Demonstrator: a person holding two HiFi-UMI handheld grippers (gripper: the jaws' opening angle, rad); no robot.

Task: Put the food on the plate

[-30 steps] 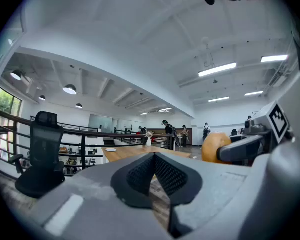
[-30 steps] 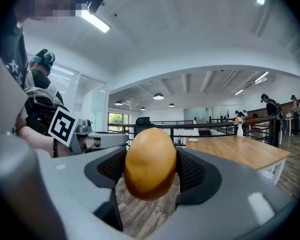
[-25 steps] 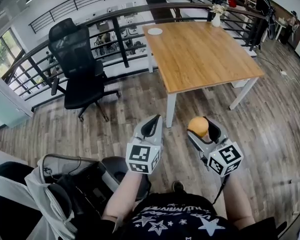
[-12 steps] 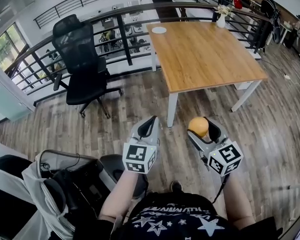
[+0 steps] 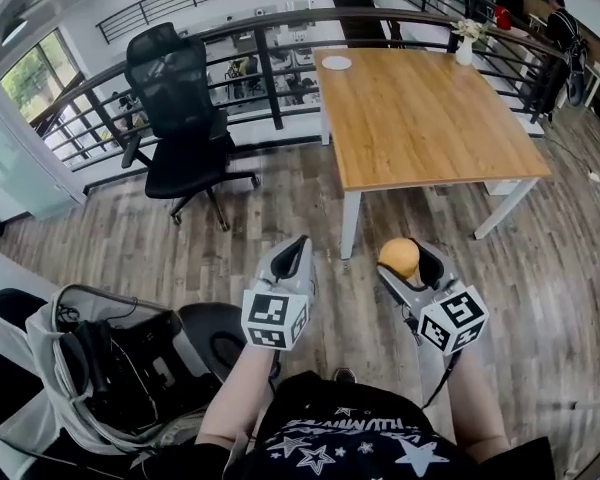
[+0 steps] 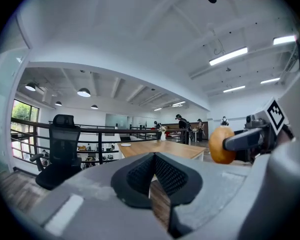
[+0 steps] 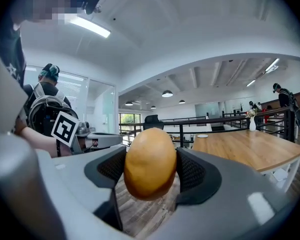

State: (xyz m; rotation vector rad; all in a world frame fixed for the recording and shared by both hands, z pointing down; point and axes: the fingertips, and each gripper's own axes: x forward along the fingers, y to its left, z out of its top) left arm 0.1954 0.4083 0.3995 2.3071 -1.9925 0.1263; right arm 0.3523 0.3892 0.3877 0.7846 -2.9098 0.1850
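Right gripper [image 5: 410, 263] clamped on food [image 7: 150, 162] — we should carry level to plate [image 5: 336, 63] far ahead; left gripper [image 5: 292, 258] closed, empty.

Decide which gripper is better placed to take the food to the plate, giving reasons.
Right: the right gripper clamps the food; the left gripper is shut and empty. The plate sits on the table ahead.

Bare wooden floor [image 5: 280, 208] lies open up to the bench [image 5: 430, 118]. The bench top is mostly free. Only a plate [image 5: 336, 63] at its far left corner and a vase [image 5: 465, 48] at its far right corner stand there. An office chair [image 5: 180, 118] stands left of it, a railing [image 5: 272, 83] behind it, and a bag [image 5: 100, 368] low at the left.
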